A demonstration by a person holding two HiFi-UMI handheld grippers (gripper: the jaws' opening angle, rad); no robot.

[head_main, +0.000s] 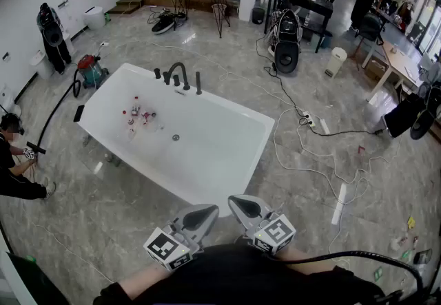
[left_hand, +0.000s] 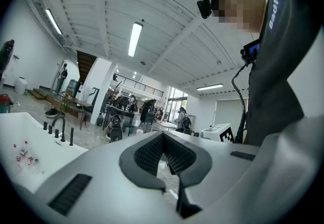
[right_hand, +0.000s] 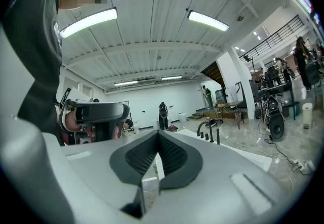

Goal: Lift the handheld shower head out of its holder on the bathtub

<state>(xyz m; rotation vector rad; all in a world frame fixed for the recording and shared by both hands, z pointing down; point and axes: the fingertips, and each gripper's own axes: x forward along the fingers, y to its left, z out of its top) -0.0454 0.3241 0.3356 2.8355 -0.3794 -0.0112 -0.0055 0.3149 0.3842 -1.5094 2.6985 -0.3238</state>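
Black shower head [head_main: 198, 82] stood upright in its holder [head_main: 198, 93] on the far rim of the tub [head_main: 224, 159], well ahead of our left gripper [head_main: 200, 217] and right gripper [head_main: 247, 208], both closed and empty; we judged the left marginally nearer.

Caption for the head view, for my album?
Both shut, the left claw and right claw face a white bathtub with black faucet.

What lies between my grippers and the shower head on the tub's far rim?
Head view: only the bathtub, its open white basin, with the drain near that line and small items off to the left. Nothing blocks the shower head.
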